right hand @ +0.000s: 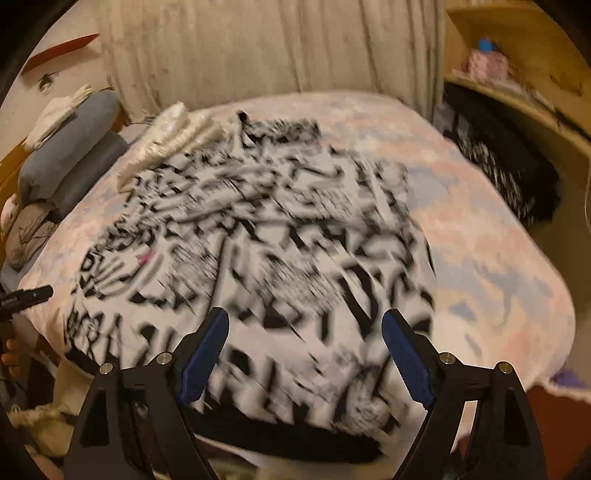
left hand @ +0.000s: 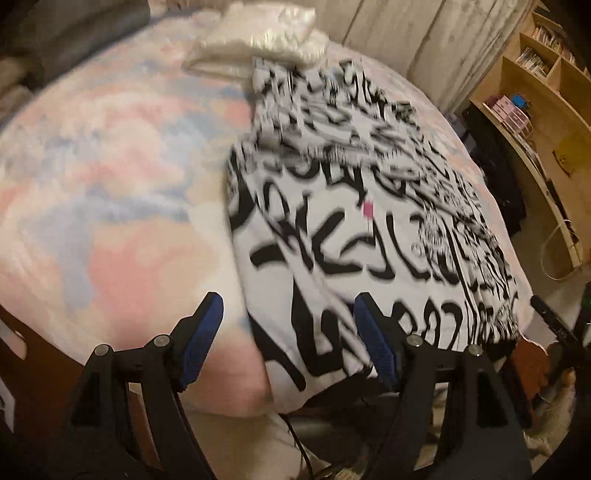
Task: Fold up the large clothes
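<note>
A large white garment with bold black lettering lies spread on the bed, its hem at the near edge; the right wrist view shows the same garment, blurred. My left gripper hovers over the garment's left near corner, jaws open, nothing between its blue pads. Above the garment's near hem, my right gripper is open too, and its blue pads hold nothing. The tip of the left gripper shows at the left edge of the right wrist view.
The bed wears a pastel pink and blue cover. A white shiny bundle lies at the far end. Grey pillows are stacked at the left. A wooden shelf unit and dark clothes stand to the right. Curtains hang behind.
</note>
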Motion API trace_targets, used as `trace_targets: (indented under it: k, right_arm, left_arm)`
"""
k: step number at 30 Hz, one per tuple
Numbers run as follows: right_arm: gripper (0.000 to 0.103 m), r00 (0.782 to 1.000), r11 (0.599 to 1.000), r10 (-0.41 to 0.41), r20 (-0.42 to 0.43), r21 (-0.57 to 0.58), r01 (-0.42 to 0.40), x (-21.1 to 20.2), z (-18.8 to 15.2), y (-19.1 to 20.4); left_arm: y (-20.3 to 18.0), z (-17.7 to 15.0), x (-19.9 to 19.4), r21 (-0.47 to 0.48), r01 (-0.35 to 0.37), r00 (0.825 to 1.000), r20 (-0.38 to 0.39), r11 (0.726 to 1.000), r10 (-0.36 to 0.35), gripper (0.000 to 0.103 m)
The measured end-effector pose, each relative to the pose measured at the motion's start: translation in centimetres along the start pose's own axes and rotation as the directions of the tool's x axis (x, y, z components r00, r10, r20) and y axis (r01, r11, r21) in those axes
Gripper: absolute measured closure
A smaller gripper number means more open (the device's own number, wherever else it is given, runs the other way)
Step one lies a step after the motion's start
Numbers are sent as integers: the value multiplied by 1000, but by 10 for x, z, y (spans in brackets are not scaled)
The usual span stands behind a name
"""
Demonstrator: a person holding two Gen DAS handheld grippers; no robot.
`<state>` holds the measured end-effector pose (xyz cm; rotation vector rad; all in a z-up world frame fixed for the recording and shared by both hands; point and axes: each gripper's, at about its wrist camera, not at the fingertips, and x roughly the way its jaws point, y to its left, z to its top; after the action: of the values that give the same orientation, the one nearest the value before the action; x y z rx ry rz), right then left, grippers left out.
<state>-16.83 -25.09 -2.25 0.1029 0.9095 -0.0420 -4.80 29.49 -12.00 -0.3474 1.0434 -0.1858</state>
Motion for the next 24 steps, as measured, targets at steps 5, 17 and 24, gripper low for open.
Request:
trace_targets:
  k: [5, 17, 24]
  right_arm:
    - [23, 997, 988, 54, -57, 149, -45, 15, -38, -62]
    - [42, 987, 968, 155, -52, 209, -141, 60, -63, -90]
    - [44, 985, 946, 169, -44, 289, -149, 54, -72, -106]
  left_arm:
    - [8, -15, 36, 2, 58, 997, -46, 998, -58, 31]
    - [9, -14, 50, -2, 141, 990, -28, 990, -141, 20]
    - [7, -16, 47, -24, 159, 986, -46, 987, -160, 20]
